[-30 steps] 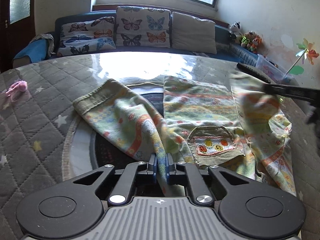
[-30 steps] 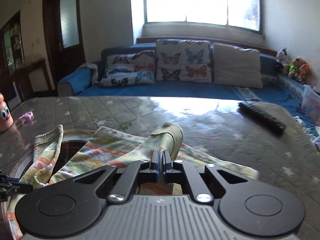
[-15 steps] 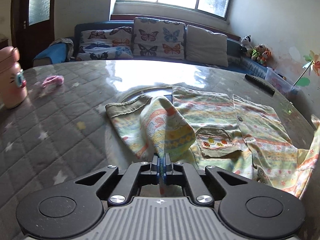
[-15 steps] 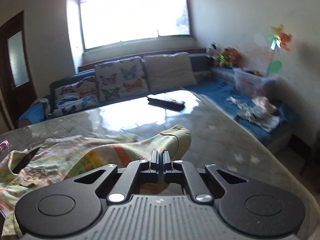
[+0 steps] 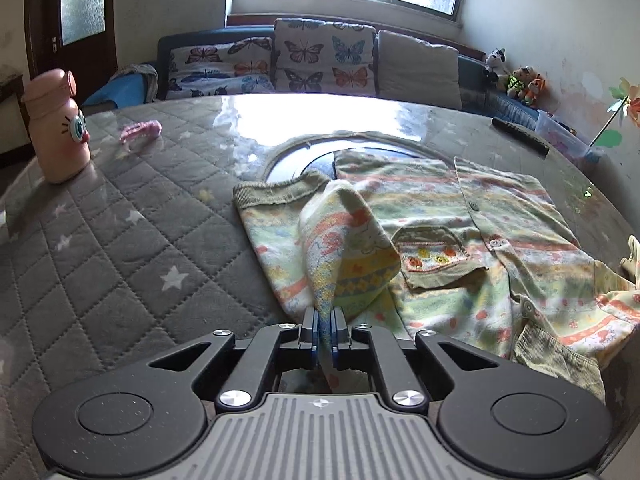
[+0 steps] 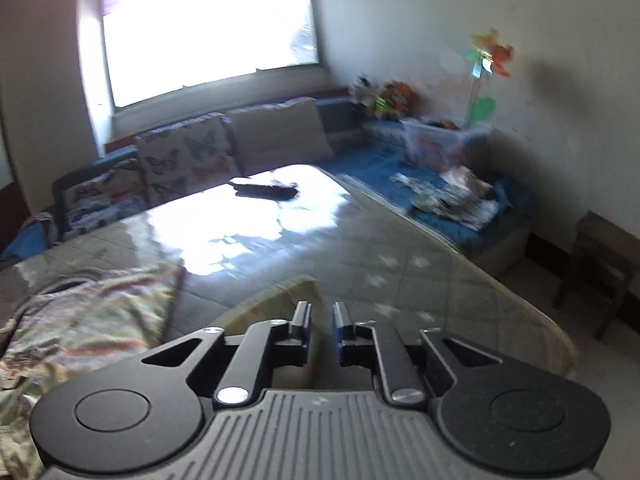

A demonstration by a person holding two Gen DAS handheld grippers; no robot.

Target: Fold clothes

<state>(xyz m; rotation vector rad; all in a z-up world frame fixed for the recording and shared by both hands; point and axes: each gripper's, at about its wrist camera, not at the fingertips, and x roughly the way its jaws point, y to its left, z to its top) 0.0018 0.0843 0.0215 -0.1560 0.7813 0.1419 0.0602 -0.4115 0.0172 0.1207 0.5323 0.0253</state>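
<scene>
Left gripper (image 5: 325, 322) clamps shirt (image 5: 460, 248) sleeve fold | right gripper (image 6: 321, 322) jaws parted, holding nothing | shirt on table (image 5: 120, 240).

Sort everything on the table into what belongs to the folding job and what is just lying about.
Job:
patterned shirt
left hand-held gripper, shut on the shirt's sleeve
right hand-held gripper, open

Lying about:
pink bottle
pink hair clip
remote control

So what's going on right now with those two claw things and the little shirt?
Left gripper shut on shirt sleeve, lifted. Right gripper open, cloth below. Remote and pink bottle sit clear of it.
</scene>
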